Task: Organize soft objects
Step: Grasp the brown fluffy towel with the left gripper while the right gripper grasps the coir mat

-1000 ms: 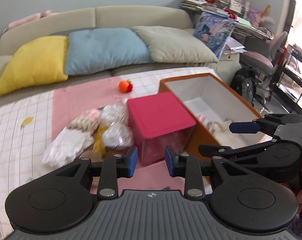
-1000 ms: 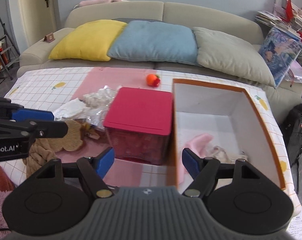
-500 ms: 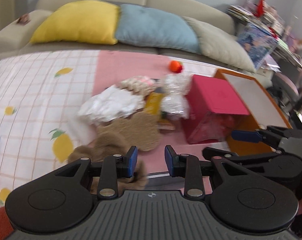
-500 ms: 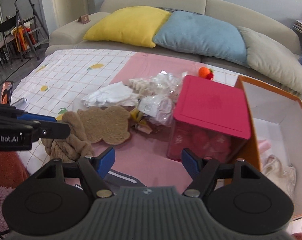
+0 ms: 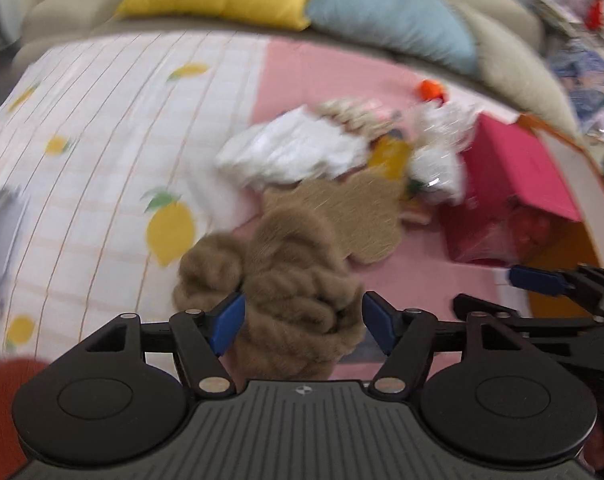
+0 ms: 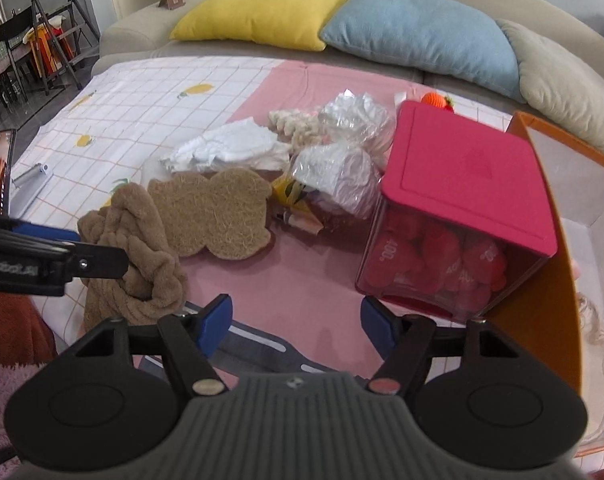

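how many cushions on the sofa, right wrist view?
3, side by side along the sofa back: yellow cushion on the left, blue cushion in the middle, beige cushion on the right. More may sit beyond the frame's right edge.

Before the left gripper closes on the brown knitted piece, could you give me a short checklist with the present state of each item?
1. Left gripper jaws wide enough: ok, still opening, apart on either side of the brown knitted piece.
2. Pads free of the fabric: cannot tell, the left view is blurred.
3. Only that piece between the jaws: ok, the flat bear-shaped mat lies beyond them.
4. Right gripper free: ok, closing slightly, nothing between its jaws.
5. Orange box open to receive: ok, open top, some soft things already inside.
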